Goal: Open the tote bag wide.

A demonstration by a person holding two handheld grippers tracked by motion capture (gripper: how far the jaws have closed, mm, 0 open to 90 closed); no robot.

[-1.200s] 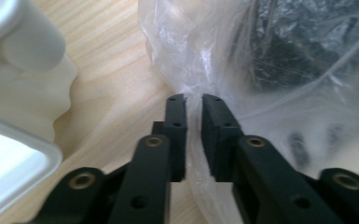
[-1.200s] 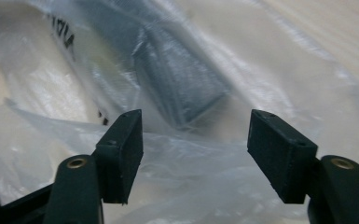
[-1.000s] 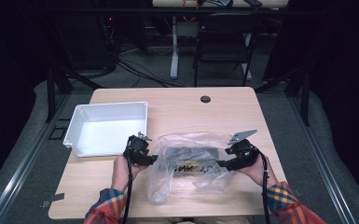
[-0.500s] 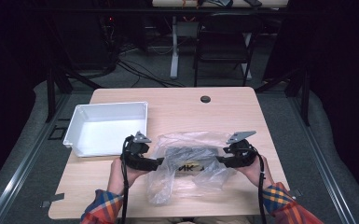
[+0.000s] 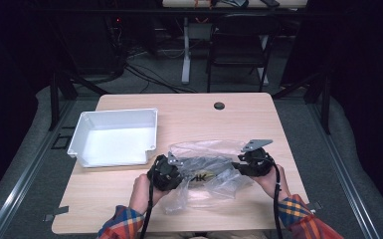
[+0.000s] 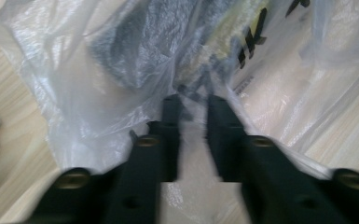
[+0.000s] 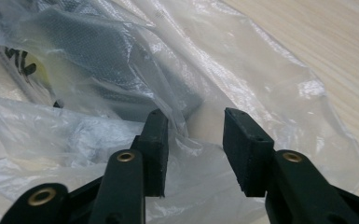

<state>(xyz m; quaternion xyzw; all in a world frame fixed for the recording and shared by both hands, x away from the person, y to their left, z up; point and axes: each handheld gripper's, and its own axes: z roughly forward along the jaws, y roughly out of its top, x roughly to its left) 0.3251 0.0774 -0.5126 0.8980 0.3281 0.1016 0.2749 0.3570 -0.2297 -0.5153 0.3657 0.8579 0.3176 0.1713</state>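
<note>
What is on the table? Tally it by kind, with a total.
White bin: 1
Clear plastic bag: 1
Dark item inside the bag: 1
Hand-held tools: 2, the left tool and the right tool
Total: 5

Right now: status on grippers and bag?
Left gripper closing on bag film. Right gripper open, closing, bag between jaws. Dark item inside. Tray clear of work.

White tray [image 5: 114, 137] on wooden table [image 5: 199, 117], just beyond left claw [image 5: 166, 174]; black grommet [image 5: 219, 105] farther off, past both.
</note>
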